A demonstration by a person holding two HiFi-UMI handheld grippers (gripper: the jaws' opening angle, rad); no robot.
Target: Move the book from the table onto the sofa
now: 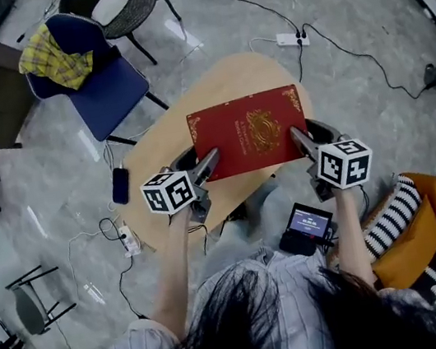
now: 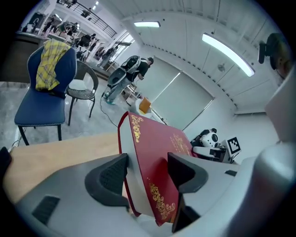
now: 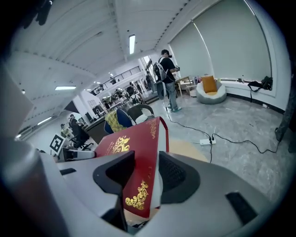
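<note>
The red book [image 1: 248,131] with gold ornament hangs lifted above the oval wooden table [image 1: 164,141], its cover facing up. My left gripper [image 1: 210,160] is shut on its near left corner. My right gripper [image 1: 300,137] is shut on the near right corner. In the left gripper view the book [image 2: 155,148] stands on edge between the jaws of the left gripper [image 2: 148,173], with the pads against the cover and the pages. The right gripper view shows the book [image 3: 134,152] clamped in the right gripper [image 3: 145,173] the same way.
A blue chair [image 1: 96,74] with a yellow plaid cloth and a dark wicker chair [image 1: 122,7] stand beyond the table. A phone [image 1: 120,185], cables and a power strip [image 1: 292,39] lie around it. An orange seat with a striped cushion [image 1: 407,228] is at my right.
</note>
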